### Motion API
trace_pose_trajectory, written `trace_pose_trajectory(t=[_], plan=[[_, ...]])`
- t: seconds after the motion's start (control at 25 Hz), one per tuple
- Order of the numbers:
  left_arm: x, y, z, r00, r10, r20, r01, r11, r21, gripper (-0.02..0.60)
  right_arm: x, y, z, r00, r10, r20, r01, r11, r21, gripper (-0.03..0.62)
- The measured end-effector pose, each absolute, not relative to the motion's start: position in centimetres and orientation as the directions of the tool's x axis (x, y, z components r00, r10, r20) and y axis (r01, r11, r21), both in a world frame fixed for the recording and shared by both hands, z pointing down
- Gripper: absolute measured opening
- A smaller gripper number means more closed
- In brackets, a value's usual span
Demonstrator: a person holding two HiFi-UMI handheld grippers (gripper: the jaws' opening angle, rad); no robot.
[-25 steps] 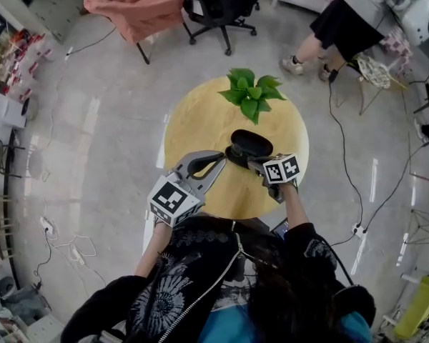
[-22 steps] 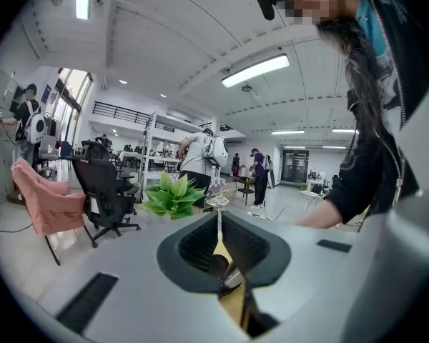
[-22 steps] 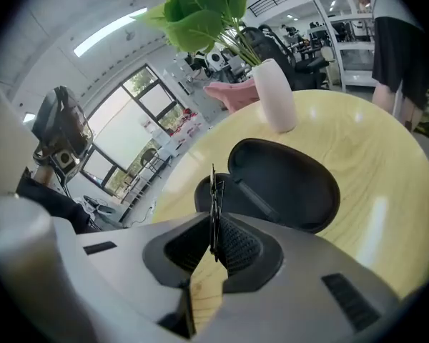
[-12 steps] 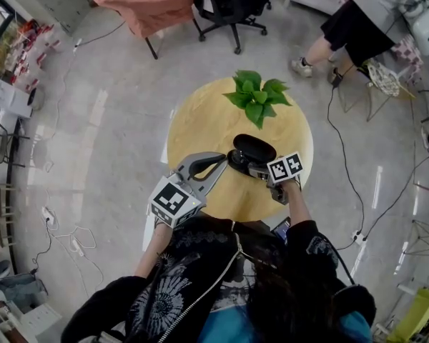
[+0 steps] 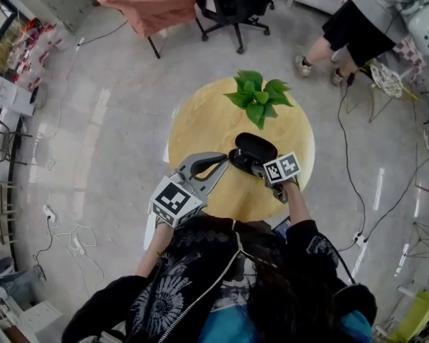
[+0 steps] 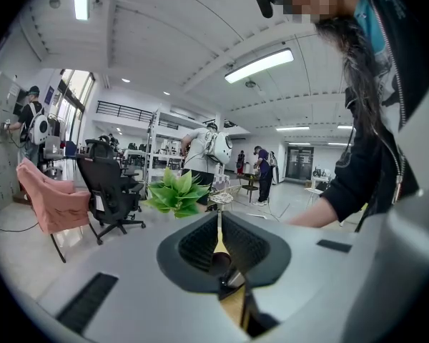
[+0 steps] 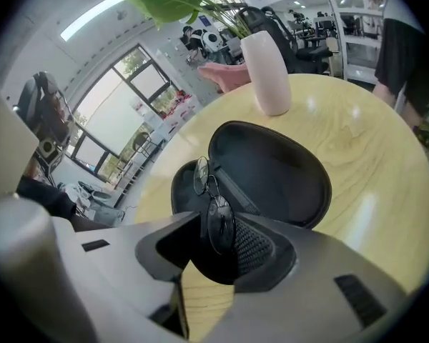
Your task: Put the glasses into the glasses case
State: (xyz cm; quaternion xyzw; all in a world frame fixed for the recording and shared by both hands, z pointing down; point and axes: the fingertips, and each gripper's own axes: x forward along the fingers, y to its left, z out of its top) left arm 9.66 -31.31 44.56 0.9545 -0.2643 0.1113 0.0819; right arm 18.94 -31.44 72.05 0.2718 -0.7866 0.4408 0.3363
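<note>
Looking along your right gripper (image 7: 218, 229), the glasses (image 7: 213, 207) ran lengthwise straight away from you, one lens behind the other and the frame up on its edge. Thin wire they were, with two round lenses and a slim bridge. The near lens sat between your jaws, and the far one reached out over the lower half of the glasses case (image 7: 272, 170). That case was black, a clamshell lying wide open on the round wooden table (image 7: 357, 163), its lid laid back, just short of the white vase (image 7: 266, 73) with the green plant (image 5: 257, 95).

Your right jaws had just been opening and stood apart. The near lens lay close against the ribbed pad on the right of that view, with a clear gap to the other jaw; nothing pinched it. Your left gripper (image 6: 218, 252) hung beside the case with its jaws pressed together on nothing, pointing across the table toward the plant.
</note>
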Motion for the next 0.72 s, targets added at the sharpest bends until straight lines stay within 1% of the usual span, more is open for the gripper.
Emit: trace_pose_trajectory(t=[0.32, 0.52, 0.72], plan=[[9.8, -31.2, 44.7, 0.836, -0.484, 0.258, -0.521, -0.848, 0.097, 0.023, 19.1, -31.5, 71.1, -0.614, -0.162, 0.772, -0.738, 0.464, -0.49, 0.206], [10.1, -31.0, 44.7, 0.844, -0.472, 0.256, -0.507, -0.856, 0.095, 0.023, 19.7, -31.3, 70.5, -0.579, -0.192, 0.792, -0.761, 0.476, -0.441, 0.21], [10.0, -30.6, 44.4, 0.849, -0.465, 0.253, -0.5, -0.861, 0.097, 0.023, 20.2, -31.5, 68.6, -0.586, -0.26, 0.768, -0.777, 0.447, -0.442, 0.21]])
